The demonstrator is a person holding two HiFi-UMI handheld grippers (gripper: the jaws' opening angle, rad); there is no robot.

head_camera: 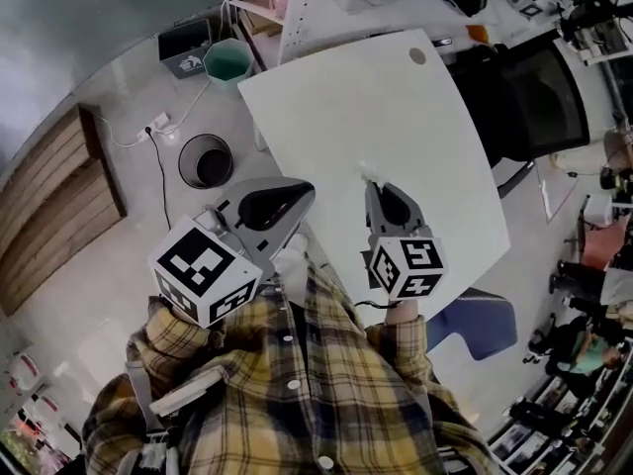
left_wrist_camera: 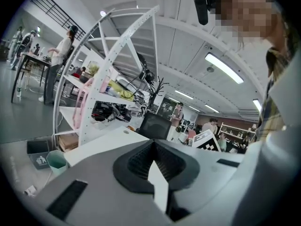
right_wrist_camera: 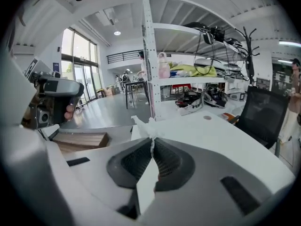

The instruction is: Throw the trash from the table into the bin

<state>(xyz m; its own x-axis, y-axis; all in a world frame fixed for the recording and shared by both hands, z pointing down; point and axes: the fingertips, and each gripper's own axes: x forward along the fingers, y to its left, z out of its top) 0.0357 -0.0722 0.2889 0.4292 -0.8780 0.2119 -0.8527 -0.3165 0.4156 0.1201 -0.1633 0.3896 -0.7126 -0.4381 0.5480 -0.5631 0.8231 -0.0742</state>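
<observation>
- Grey office floor with a bare white table (head_camera: 396, 137); a black mesh bin (head_camera: 206, 160) stands on the floor near its left edge.
- The right gripper (right_wrist_camera: 152, 141), over the table's near part, pinches a crumpled white tissue (right_wrist_camera: 145, 125).
- The left gripper (left_wrist_camera: 153, 144) has its jaws pressed together.

Yellow plaid shirt (head_camera: 297, 394); grey left tool (head_camera: 305, 192), right tool (head_camera: 372, 181) (black ribbed pads (right_wrist_camera: 136, 161), marker cubes (head_camera: 208, 270)).

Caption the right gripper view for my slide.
Right claw shut on a crumpled white tissue, white table ahead.
</observation>
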